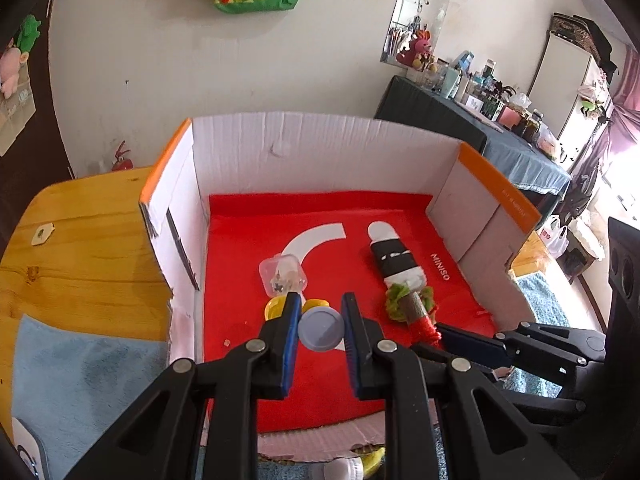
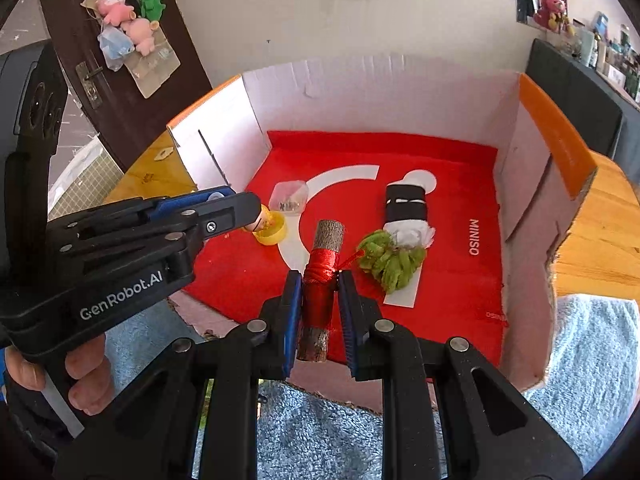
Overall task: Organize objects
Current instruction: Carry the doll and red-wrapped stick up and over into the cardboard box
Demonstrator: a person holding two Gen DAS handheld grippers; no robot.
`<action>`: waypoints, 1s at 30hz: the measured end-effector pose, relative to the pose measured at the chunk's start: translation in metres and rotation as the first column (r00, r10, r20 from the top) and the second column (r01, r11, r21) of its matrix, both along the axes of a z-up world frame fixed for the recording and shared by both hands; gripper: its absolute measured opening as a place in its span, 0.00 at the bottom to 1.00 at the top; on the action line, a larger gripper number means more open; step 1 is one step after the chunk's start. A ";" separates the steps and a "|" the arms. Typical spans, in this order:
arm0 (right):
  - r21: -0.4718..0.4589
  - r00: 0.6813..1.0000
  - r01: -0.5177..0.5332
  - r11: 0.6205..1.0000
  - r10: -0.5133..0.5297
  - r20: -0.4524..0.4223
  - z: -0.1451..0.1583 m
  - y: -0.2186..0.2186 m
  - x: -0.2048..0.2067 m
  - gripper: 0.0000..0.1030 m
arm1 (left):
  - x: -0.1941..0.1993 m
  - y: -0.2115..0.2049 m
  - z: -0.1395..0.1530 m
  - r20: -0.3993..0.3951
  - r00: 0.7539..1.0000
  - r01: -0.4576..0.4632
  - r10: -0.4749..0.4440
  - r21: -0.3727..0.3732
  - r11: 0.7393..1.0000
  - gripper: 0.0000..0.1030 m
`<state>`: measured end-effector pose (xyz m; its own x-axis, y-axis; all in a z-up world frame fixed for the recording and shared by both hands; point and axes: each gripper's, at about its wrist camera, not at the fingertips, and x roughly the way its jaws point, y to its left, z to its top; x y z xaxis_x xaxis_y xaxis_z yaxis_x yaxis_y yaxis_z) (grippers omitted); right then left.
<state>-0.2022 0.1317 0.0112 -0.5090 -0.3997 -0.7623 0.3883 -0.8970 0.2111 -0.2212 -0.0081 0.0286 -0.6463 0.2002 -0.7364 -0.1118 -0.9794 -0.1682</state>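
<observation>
A cardboard box (image 1: 280, 136) lined with red cloth holds the objects. My left gripper (image 1: 320, 320) is shut on a small grey-blue round cap (image 1: 321, 329), above the box floor near a yellow cup (image 1: 276, 307) and a clear plastic case (image 1: 283, 274). My right gripper (image 2: 319, 294) is shut on a wooden stick wrapped in red thread (image 2: 320, 286), which has a green tassel (image 2: 390, 262) tied to it. A black-and-white roll (image 2: 406, 204) lies further in. The left gripper also shows in the right wrist view (image 2: 224, 202).
The box sits on a wooden table (image 1: 80, 240) with a blue towel (image 1: 92, 380) in front. The box's right wall (image 2: 556, 152) has an orange edge. A small bottle (image 1: 344, 470) lies below the box's front edge.
</observation>
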 end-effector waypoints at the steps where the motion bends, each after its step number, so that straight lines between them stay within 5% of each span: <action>1: 0.000 1.000 -0.002 1.000 0.002 0.004 -0.001 0.000 -0.001 0.17 | 0.000 -0.001 -0.002 0.005 1.000 0.000 0.000 0.000 1.000 0.20; 17: 0.013 0.998 0.021 1.000 -0.022 0.067 -0.023 0.001 -0.010 0.17 | 0.015 -0.007 -0.036 0.098 0.995 0.002 -0.002 -0.001 1.000 0.20; 30: 0.048 0.994 0.088 0.995 -0.091 0.062 -0.028 0.019 -0.025 0.17 | -0.016 -0.007 -0.047 0.125 0.992 -0.018 0.017 0.007 1.000 0.20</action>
